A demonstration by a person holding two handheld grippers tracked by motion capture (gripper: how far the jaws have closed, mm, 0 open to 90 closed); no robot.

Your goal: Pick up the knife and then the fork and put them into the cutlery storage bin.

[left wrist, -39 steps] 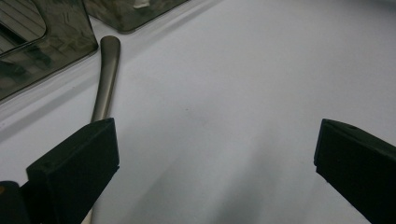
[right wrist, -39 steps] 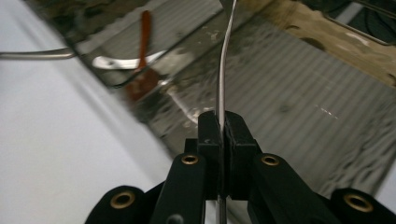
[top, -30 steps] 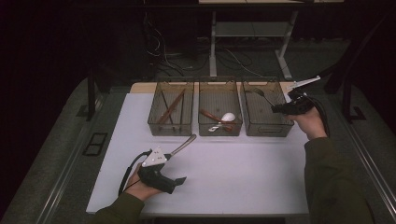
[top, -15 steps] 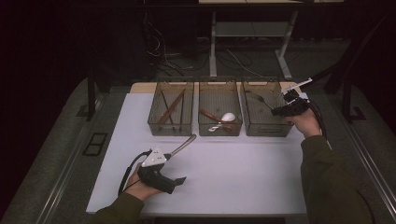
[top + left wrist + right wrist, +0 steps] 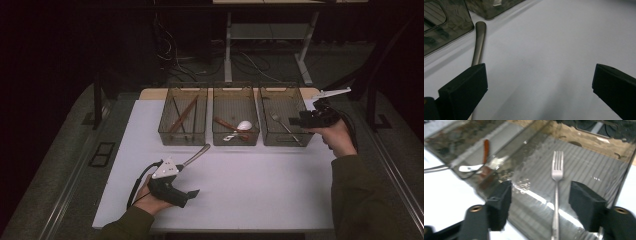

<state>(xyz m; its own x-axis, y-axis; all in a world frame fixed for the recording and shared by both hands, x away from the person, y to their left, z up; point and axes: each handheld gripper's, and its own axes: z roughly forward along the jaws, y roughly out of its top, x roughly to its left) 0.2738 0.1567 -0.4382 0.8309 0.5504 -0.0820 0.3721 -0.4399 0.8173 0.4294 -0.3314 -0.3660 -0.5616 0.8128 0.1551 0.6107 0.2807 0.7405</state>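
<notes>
A silver fork (image 5: 556, 192) lies on the floor of the right-hand clear bin (image 5: 287, 142). My right gripper (image 5: 540, 205) hovers over it, open. Its jaws have just been opening, and the fork (image 5: 282, 124) sits between and below them with the pads off it. In the high view this right gripper (image 5: 297, 121) is at the bin's right edge. My left gripper (image 5: 186, 179) rests open near the front left of the white mat (image 5: 260, 190). A metal utensil handle (image 5: 479, 42) lies on the mat beside its left jaw, untouched.
Two more clear bins stand in the row: the left bin (image 5: 183, 141) holds brown chopsticks (image 5: 184, 114), and the middle bin (image 5: 236, 142) holds a white spoon (image 5: 244, 125) and a brown-handled utensil (image 5: 225, 123). Dark floor, cables and a desk frame lie beyond the table.
The right gripper's jaws have opened from shut and the hand has drawn back slightly toward me; the fork now lies loose in the right bin. The left hand has not moved.
</notes>
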